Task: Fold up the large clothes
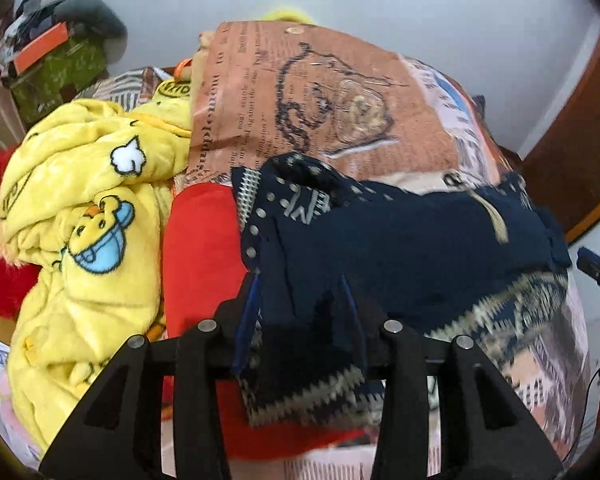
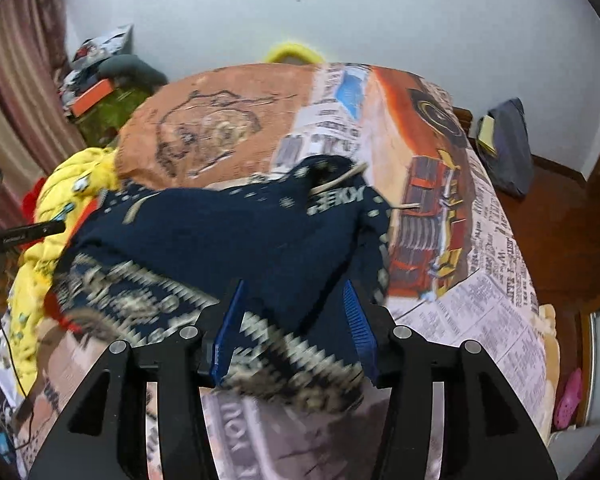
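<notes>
A fluffy yellow blanket with cartoon ducks (image 1: 84, 208) is heaped at the left of the bed, beside a red plush cloth (image 1: 200, 248). The dark navy knitted sweater with a cream zigzag hem (image 1: 400, 240) lies bunched across the newspaper-print bedspread (image 2: 480, 320). The left gripper (image 1: 300, 312) has its fingers parted, the sweater's hem loose between them. At the right end, the right gripper (image 2: 296, 320) likewise stands parted astride the hem.

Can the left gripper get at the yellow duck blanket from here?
Probably not yet: the left gripper has the navy sweater hem between its fingers. The yellow duck blanket lies uncovered beside it.
</notes>
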`<state>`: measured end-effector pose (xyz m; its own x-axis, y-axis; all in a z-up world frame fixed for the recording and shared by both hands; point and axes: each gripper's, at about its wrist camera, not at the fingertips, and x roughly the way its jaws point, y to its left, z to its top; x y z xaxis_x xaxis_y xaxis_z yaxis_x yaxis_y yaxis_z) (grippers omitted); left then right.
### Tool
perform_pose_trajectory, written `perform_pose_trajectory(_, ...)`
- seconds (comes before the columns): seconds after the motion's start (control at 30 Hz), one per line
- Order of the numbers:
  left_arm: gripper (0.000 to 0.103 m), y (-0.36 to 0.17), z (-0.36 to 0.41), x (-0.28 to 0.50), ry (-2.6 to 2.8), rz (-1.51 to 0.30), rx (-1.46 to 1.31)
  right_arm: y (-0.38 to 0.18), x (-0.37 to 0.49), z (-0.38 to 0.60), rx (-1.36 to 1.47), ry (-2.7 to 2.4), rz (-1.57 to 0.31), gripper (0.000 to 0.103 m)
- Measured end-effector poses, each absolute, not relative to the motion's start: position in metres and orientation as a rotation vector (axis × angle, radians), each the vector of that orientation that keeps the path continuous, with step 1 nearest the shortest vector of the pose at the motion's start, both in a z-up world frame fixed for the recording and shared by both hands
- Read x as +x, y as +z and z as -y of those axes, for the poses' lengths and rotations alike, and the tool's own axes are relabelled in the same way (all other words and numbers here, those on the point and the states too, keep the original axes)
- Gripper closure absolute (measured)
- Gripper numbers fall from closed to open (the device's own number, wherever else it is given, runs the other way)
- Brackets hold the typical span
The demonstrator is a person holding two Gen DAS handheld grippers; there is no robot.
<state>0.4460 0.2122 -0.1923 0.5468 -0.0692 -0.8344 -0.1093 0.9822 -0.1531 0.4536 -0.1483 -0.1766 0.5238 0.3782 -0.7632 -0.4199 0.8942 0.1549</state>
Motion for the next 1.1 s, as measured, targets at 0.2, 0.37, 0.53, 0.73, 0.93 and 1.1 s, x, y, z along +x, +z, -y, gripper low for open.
perform_pose_trajectory(0.2, 0.062, -0.204, -0.176, 0.432, -0.058, -1.020, -0.141, -0.188, 0.437, 0.128, -0.019, 0.550, -0.924, 0.056)
perform_pose_trajectory(0.37, 0.062, -0.223, -0.163, 0.439, -0.050, -1.032, -0.081, -0.211, 0.444, 0.102, -0.040, 0.572, -0.976, 0.056)
perform_pose_trajectory(0.53, 0.062, -0.248, -0.180, 0.464, 0.011, -1.067, -0.109, -0.222, 0.461, 0.089, -0.066, 0.549, -0.985, 0.056)
perform_pose_trajectory(0.73, 0.063, -0.241, -0.193, 0.510, 0.076, -1.052, -0.094, -0.210, 0.518, 0.075, -0.080, 0.551, -1.020, 0.056)
perform_pose_trajectory(0.93, 0.063, -0.220, -0.220, 0.559, 0.230, -1.001, -0.119, -0.197, 0.564, 0.078, -0.021, 0.392, -0.975, 0.056)
perform_pose_trajectory(1.1, 0.062, -0.184, -0.239, 0.551, 0.310, -0.884, -0.155, -0.184, 0.563, 0.105, 0.148, 0.374, -0.922, 0.056)
